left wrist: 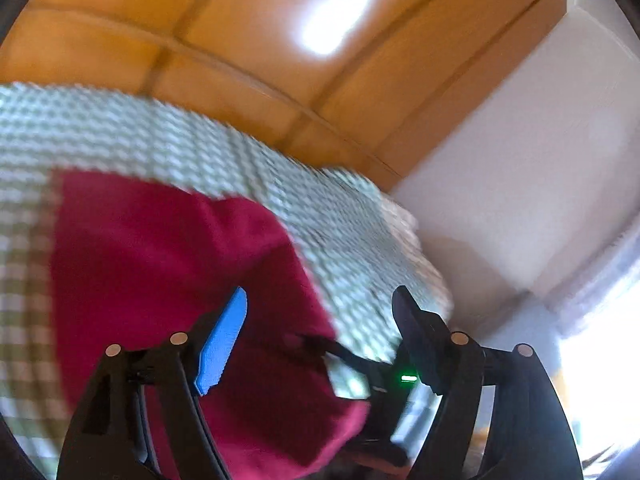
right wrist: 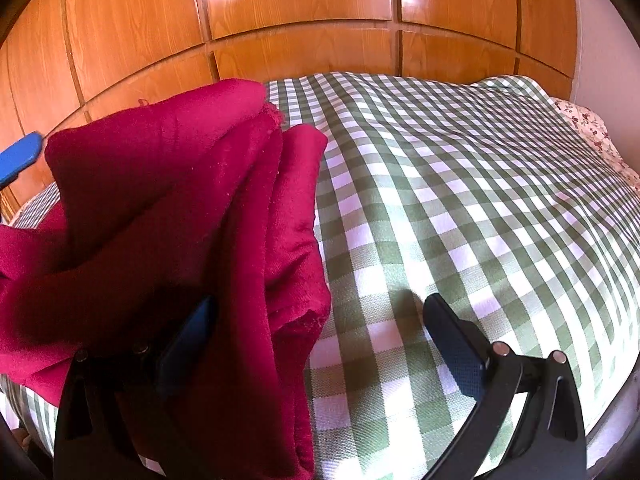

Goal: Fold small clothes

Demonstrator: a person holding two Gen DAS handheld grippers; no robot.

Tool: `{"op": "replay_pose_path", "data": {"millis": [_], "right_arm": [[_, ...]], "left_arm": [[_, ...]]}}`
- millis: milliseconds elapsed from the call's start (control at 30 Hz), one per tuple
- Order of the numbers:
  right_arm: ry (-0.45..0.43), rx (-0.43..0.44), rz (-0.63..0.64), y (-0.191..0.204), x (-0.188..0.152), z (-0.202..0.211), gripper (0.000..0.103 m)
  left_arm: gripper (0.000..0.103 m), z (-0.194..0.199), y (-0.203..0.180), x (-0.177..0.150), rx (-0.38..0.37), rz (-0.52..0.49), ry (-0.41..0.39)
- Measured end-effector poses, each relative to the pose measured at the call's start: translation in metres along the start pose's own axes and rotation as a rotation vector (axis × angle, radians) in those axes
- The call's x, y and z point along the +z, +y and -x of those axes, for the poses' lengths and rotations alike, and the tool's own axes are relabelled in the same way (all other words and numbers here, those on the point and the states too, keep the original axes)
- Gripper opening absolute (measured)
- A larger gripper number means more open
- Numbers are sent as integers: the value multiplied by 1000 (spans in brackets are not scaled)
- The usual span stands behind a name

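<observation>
A crimson garment [right wrist: 168,200] lies bunched in several thick folds on the green-checked bedspread [right wrist: 460,200], its top fold lifted. My right gripper [right wrist: 320,302] is open; the cloth drapes over its left finger [right wrist: 188,340], while the right finger [right wrist: 452,340] stands over bare bedspread. In the blurred left wrist view the garment [left wrist: 160,264] spreads flat below my left gripper [left wrist: 320,292], which is open with nothing pressed between its blue pad [left wrist: 222,344] and its dark finger [left wrist: 416,332]. A blue finger of the left gripper [right wrist: 20,156] shows at the right wrist view's left edge.
A wooden panelled wardrobe [right wrist: 300,4] stands behind the bed. A floral pillow [right wrist: 592,132] lies at the far right of the bed. A white wall [left wrist: 520,160] and a bright window [left wrist: 600,340] are to the right. A black device with a green light [left wrist: 408,378] sits beside the garment.
</observation>
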State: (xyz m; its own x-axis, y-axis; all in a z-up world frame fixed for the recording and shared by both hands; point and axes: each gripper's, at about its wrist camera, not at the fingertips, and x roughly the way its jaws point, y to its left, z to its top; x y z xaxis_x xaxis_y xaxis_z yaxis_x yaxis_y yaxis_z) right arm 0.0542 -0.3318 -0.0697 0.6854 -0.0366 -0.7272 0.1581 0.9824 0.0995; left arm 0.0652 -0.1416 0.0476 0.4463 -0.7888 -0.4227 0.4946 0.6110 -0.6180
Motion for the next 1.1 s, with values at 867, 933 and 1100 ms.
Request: {"op": "replay_pose_path", "data": {"millis": [867, 933, 1100], "right_arm": [[-12, -42, 115, 46, 24, 63, 101], [66, -162, 101, 21, 17, 46, 101], [151, -98, -127, -46, -11, 27, 101]], "left_arm": [[76, 22, 81, -67, 295, 13, 62], [76, 14, 74, -68, 287, -25, 91], [80, -6, 58, -69, 328, -149, 113]]}}
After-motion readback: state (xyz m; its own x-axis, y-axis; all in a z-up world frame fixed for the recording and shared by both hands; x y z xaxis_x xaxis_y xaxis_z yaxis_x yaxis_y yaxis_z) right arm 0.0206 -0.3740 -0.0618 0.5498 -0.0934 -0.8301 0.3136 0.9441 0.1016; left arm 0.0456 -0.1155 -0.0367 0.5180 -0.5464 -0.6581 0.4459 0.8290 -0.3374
